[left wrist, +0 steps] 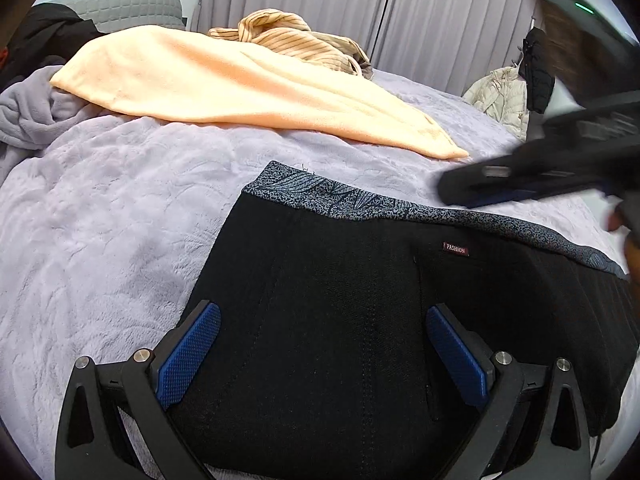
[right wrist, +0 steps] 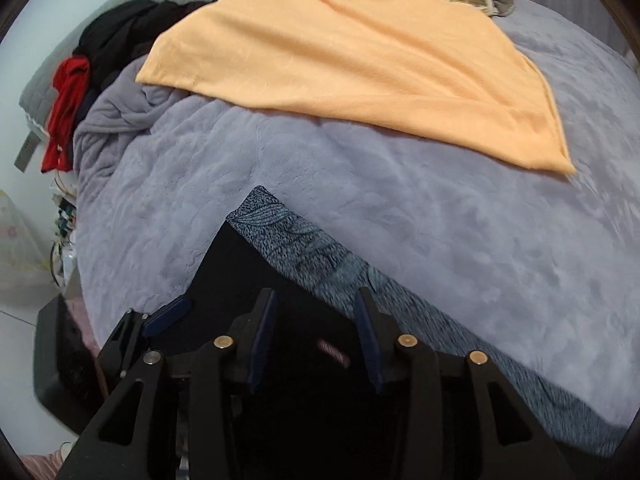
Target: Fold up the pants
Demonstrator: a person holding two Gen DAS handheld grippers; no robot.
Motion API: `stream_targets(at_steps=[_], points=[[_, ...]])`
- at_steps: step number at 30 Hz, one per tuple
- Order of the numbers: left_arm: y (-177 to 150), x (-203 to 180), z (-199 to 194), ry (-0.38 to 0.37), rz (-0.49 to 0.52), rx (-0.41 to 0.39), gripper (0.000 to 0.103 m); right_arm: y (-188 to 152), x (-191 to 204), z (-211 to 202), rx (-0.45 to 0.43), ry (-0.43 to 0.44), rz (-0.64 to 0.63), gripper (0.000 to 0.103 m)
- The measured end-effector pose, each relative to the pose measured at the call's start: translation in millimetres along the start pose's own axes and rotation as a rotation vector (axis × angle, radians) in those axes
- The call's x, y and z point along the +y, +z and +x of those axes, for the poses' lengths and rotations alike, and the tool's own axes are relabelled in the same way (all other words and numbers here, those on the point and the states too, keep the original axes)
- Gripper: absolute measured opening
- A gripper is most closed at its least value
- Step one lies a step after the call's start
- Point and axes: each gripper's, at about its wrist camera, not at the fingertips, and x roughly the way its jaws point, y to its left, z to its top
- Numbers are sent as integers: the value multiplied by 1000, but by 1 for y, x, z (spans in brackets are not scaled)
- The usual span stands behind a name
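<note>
both grippers stand released with nothing between their pads. the left gripper (left wrist: 322, 354) has its jaws spread wide over the black body of the pants (left wrist: 360, 320), one blue pad just inside the garment's left edge and the other well in over the cloth. whether the pads touch the fabric cannot be told. the right gripper (right wrist: 316, 336) is parted more narrowly and hangs over the same pants (right wrist: 256, 280), near the small fashion label (right wrist: 334, 352), with the patterned waistband (right wrist: 316, 256) just beyond its fingertips. in the left view this gripper is a blurred dark shape at the waistband's right part.

the pants lie flat on the lilac blanket (left wrist: 120, 220), waistband away from the cameras. the legs are below the frame edge and hidden, so how far the folding has gone is unclear.

likely the step is to take hold for a fold. to do it well, each gripper should pinch both layers at an edge, not the top layer alone, and the two should lift together so the cloth stays square. the plush blanket could snag in a low pinch.

an orange cloth (left wrist: 240, 92) lies well apart, further up the bed.
</note>
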Motion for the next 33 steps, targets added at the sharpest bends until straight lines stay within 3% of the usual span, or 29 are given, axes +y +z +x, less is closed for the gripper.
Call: stream_targets(at_steps=[5, 8, 11, 13, 18, 21, 23, 29, 31, 33], points=[[3, -4, 4, 4, 1, 1, 103, -70, -38, -69, -110, -50, 102, 53], [3, -7, 9, 7, -2, 10, 103, -116, -75, -108, -181, -62, 229, 53], [12, -17, 4, 72, 10, 61, 103, -167, -121, -149, -255, -71, 384, 53], [21, -33, 0, 63, 14, 103, 103, -204, -152, -177, -310, -101, 482, 53], [32, -106, -26, -77, 80, 101, 103, -293, -223, -236, -463, -233, 764, 53], [33, -166, -26, -109, 185, 121, 103, -341, -254, -265, -551, -365, 920, 52], [26, -200, -17, -139, 221, 157, 103, -370, -275, -276, -604, -385, 1027, 53], [-10, -268, 18, -173, 260, 309, 103, -403, -324, -290, -707, -392, 1162, 53], [-26, -282, 19, -94, 361, 264, 103, -405, -345, -287, -718, -372, 1199, 52], [-37, -288, 15, -66, 424, 204, 103, -408, -365, -279, -721, -320, 1249, 50]])
